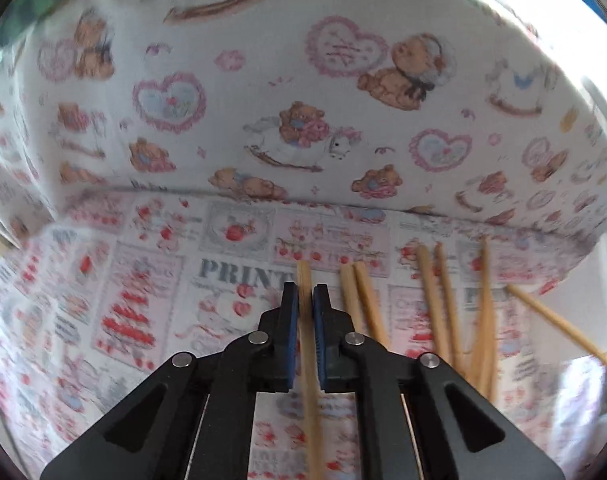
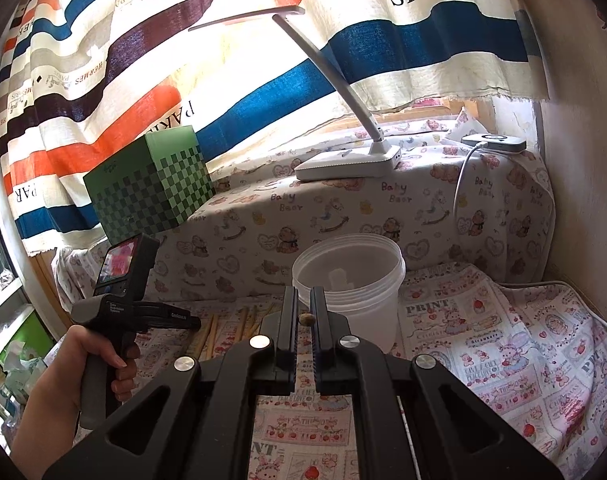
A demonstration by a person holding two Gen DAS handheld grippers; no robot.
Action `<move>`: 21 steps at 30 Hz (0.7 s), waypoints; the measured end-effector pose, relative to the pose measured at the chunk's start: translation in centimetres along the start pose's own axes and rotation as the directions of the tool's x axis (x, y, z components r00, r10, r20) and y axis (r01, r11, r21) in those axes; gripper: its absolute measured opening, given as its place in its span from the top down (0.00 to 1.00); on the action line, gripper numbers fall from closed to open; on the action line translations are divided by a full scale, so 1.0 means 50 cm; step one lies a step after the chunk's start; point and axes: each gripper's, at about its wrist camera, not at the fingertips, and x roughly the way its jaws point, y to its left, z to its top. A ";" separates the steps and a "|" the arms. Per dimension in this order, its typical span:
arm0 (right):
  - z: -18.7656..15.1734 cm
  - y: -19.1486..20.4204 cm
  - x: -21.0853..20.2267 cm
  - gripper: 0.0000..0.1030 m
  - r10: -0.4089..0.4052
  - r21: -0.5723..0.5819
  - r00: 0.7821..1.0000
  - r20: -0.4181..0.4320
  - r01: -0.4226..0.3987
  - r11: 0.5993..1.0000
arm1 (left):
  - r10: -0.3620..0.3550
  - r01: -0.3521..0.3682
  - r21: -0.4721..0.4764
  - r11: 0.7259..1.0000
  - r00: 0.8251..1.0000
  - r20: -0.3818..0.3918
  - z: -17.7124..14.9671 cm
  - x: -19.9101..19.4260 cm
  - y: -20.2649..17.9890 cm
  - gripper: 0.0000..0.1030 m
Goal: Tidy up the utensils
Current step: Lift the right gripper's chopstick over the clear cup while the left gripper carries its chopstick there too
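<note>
1. You have one pale wooden chopstick (image 1: 305,320) clamped lengthwise between the left tool's pads.
2. The other chopsticks (image 1: 455,312) lie scattered on the printed cloth to its right.
3. Your clear plastic tub (image 2: 349,280) stands upright, open-topped.

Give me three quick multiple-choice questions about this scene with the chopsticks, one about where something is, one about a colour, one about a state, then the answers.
1. Where does the desk lamp stand?
A. On the covered ledge behind the plastic tub
B. Inside the tub
C. On the floor

2. What colour is the checkered box?
A. Red
B. Green
C. Yellow

3. What are the left tongs doing?
A. Standing wide open over nothing
B. Closed on one chopstick
C. Holding a spoon

Answers: 1 A, its white base sits on the bear-print cloth above and behind the tub. 2 B, its sides show light and dark green squares. 3 B, a single wooden stick runs between the two pads.
</note>
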 end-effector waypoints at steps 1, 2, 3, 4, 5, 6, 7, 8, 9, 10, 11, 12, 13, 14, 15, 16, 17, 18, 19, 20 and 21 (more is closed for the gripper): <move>0.001 0.000 -0.001 0.94 0.001 -0.001 1.000 0.001 -0.001 1.000 | -0.025 0.025 -0.011 1.000 1.000 0.011 0.004 -0.016 0.001 0.94; 0.001 0.001 -0.003 0.94 0.003 -0.004 1.000 0.004 -0.003 1.000 | -0.041 0.041 -0.006 0.999 0.998 0.040 0.002 -0.031 0.002 0.94; 0.002 0.002 -0.004 0.94 0.005 -0.007 1.000 0.007 -0.005 1.000 | -0.041 0.040 0.007 0.999 0.997 0.073 0.005 -0.058 -0.001 0.94; 0.002 0.003 -0.006 0.94 0.006 -0.010 1.000 0.012 -0.006 1.000 | -0.033 0.031 0.025 0.999 0.993 0.115 0.005 -0.096 0.001 0.94; 0.003 0.004 -0.008 0.94 0.008 -0.013 1.000 0.016 -0.008 1.000 | -0.026 0.019 0.044 0.999 0.987 0.158 0.007 -0.132 -0.006 0.94; 0.004 0.006 -0.010 0.94 0.010 -0.018 1.000 0.019 -0.010 1.000 | -0.023 0.011 0.060 0.998 0.979 0.202 0.008 -0.167 -0.012 0.94; 0.004 0.008 -0.012 0.94 0.012 -0.022 1.000 0.022 -0.011 1.000 | -0.021 0.002 0.073 0.997 0.967 0.252 0.009 -0.204 -0.018 0.94; 0.005 0.009 -0.014 0.94 0.014 -0.025 1.000 0.023 -0.014 1.000 | -0.021 -0.005 0.084 0.996 0.952 0.305 0.007 -0.243 -0.026 0.94; 0.006 0.011 -0.016 0.94 0.019 -0.025 1.000 0.023 -0.018 1.000 | -0.024 -0.010 0.094 0.996 0.936 0.351 0.004 -0.285 -0.039 0.94; 0.008 0.012 -0.018 0.94 0.027 -0.022 0.999 0.022 -0.026 0.999 | -0.029 -0.012 0.100 0.995 0.917 0.398 -0.001 -0.309 -0.043 0.94; 0.010 0.013 -0.021 0.94 0.038 -0.017 0.999 0.016 -0.037 0.999 | -0.032 -0.014 0.101 0.995 0.897 0.441 -0.006 -0.335 -0.044 0.94; 0.014 0.017 -0.024 0.94 0.054 -0.020 0.999 0.007 -0.054 0.998 | -0.032 -0.016 0.095 0.995 0.876 0.481 -0.011 -0.361 -0.048 0.94; 0.019 0.022 -0.030 0.94 0.067 -0.027 0.998 0.005 -0.067 0.997 | -0.037 -0.009 0.085 0.996 0.856 0.516 -0.012 -0.386 -0.044 0.94; 0.024 0.026 -0.038 0.94 0.075 -0.032 0.997 0.015 -0.075 0.997 | -0.055 0.013 0.082 0.997 0.841 0.538 -0.013 -0.403 -0.045 0.94; 0.031 0.031 -0.045 0.94 0.074 -0.038 0.997 0.022 -0.073 0.997 | -0.083 0.042 0.087 0.995 0.830 0.552 -0.015 -0.418 -0.045 0.94; 0.043 0.037 -0.050 0.94 0.073 -0.044 0.997 0.017 -0.073 0.996 | -0.105 0.060 0.098 0.993 0.822 0.559 -0.012 -0.431 -0.045 0.94; 0.059 0.044 -0.055 0.94 0.075 -0.051 0.997 0.002 -0.075 0.996 | -0.128 0.077 0.113 0.991 0.815 0.566 -0.011 -0.444 -0.056 0.94; 0.076 0.050 -0.060 0.94 0.082 -0.051 0.997 -0.008 -0.083 0.995 | -0.147 0.092 0.125 0.988 0.804 0.576 -0.012 -0.455 -0.063 0.94; 0.098 0.058 -0.069 0.94 0.097 -0.048 0.995 -0.010 -0.098 0.994 | -0.155 0.099 0.127 0.987 0.792 0.590 -0.013 -0.468 -0.067 0.94; 0.121 0.067 -0.079 0.94 0.104 -0.053 0.995 -0.006 -0.104 0.993 | -0.169 0.110 0.134 0.985 0.779 0.604 -0.021 -0.482 -0.091 0.94; 0.144 0.077 -0.090 0.94 0.097 -0.060 0.995 0.009 -0.097 0.994 | -0.185 0.121 0.145 0.982 0.769 0.613 -0.022 -0.480 -0.107 0.94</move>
